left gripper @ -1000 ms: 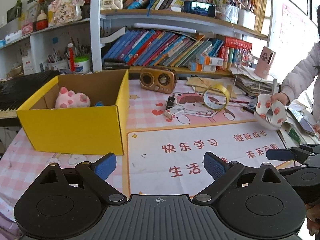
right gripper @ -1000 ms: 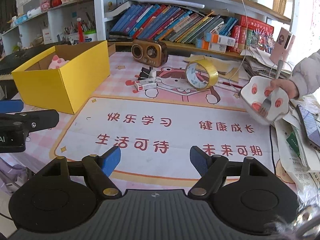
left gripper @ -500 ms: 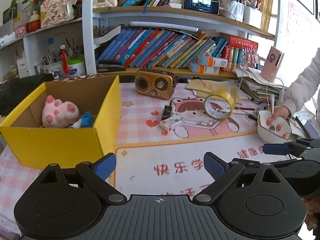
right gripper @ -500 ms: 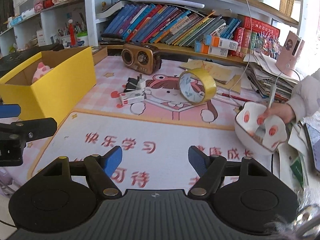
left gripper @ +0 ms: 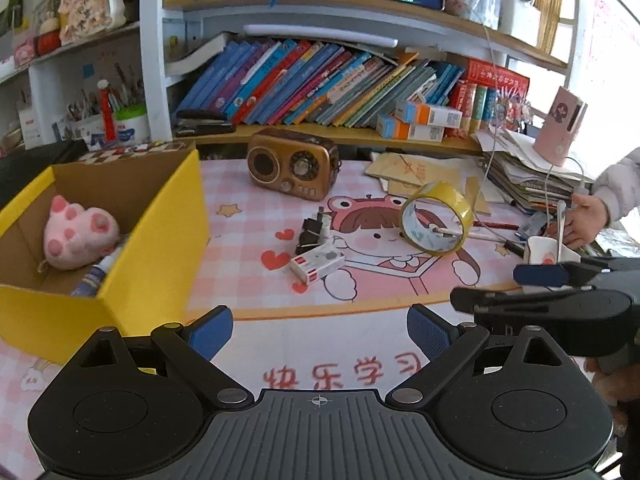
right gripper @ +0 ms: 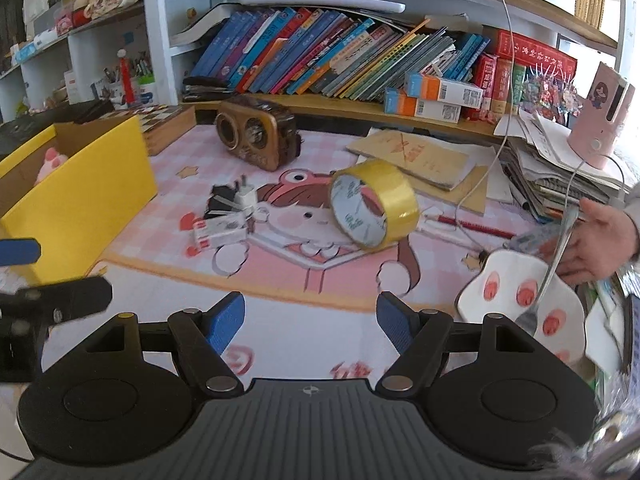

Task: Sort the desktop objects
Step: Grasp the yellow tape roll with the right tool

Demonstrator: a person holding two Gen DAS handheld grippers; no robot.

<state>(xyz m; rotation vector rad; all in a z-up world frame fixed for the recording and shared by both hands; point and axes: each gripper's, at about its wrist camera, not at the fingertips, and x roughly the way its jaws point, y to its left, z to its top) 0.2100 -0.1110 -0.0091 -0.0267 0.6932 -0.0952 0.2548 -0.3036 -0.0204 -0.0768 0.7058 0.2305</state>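
- Table (left gripper: pixel 248 184) carried the yellow box (left gripper: pixel 160 248) at its left, a plush paw inside.
- Tape roll (right gripper: pixel 374 208) stood on edge mid-mat, probably the next pick; best pinched across its band.
- Both grippers, left (left gripper: pixel 320 330) and right (right gripper: pixel 310 318), had fingers apart, empty.

Yellow tape roll (right gripper: pixel 374 208) stands on edge near white eraser box (right gripper: pixel 219 233).

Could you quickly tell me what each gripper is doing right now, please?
Left gripper: open, holding nothing.
Right gripper: open, holding nothing.
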